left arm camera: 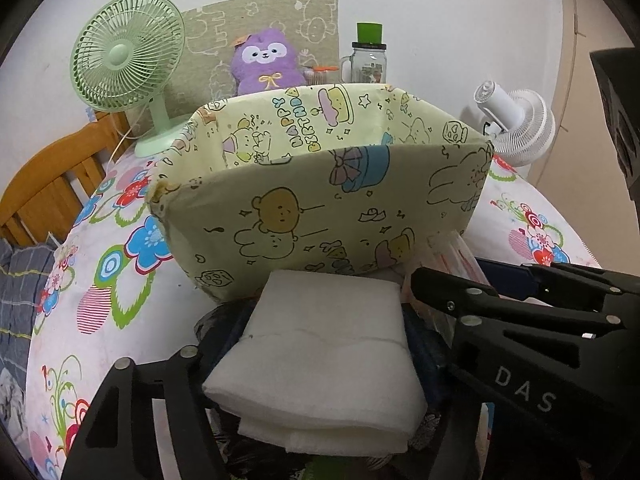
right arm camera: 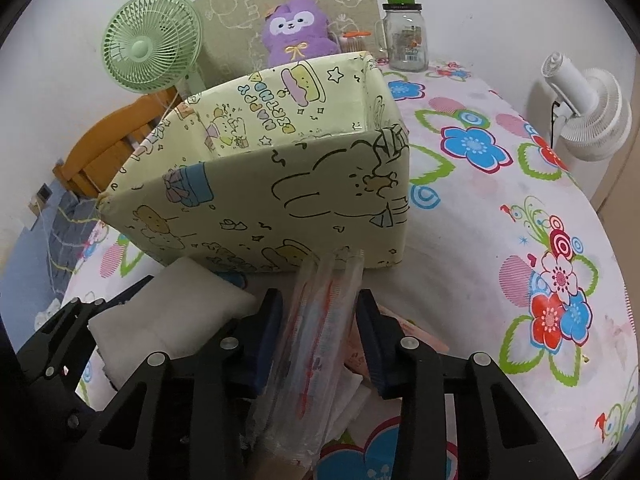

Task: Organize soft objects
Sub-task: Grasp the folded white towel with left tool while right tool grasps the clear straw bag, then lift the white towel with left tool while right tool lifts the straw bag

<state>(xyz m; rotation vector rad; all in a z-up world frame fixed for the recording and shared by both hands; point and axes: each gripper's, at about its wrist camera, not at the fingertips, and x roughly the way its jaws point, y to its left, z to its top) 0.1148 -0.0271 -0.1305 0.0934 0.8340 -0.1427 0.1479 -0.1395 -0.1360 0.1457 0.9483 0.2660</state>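
On the left, a mint-green desk fan (left arm camera: 126, 56) is standing on the flower-printed bedsheet (right arm camera: 492, 216), with a wooden bed frame (left arm camera: 48, 184) showing behind it. Just right of the fan, a purple plush toy (left arm camera: 266, 62) is sitting upright against the wall behind the pale yellow cartoon-printed box (left arm camera: 320, 200), which is standing open-topped in the middle of the bed.

The left hand-held gripper (left arm camera: 316, 360) is sitting about half open around a folded white foam pad (left arm camera: 324, 356). The pad is lying on a dark heap right in front of the box's near wall, its far edge touching or nearly touching that wall. Whether the fingers are actually pressing on the pad's sides cannot be told from the left wrist view.

Further right, the right hand-held gripper (right arm camera: 318, 336) is standing narrow, its blue-padded fingers (right arm camera: 266, 340) closing in on a clear plastic packet (right arm camera: 316, 320) with red and white contents. The packet is standing on edge between the pads, its far end reaching the foot of the box. The pads appear to be pressing on both of its faces.

Behind the box on the right, a glass jar with a green lid (right arm camera: 404, 36) is standing on the bed, and a white fan (right arm camera: 588, 112) is sitting at the far right edge.
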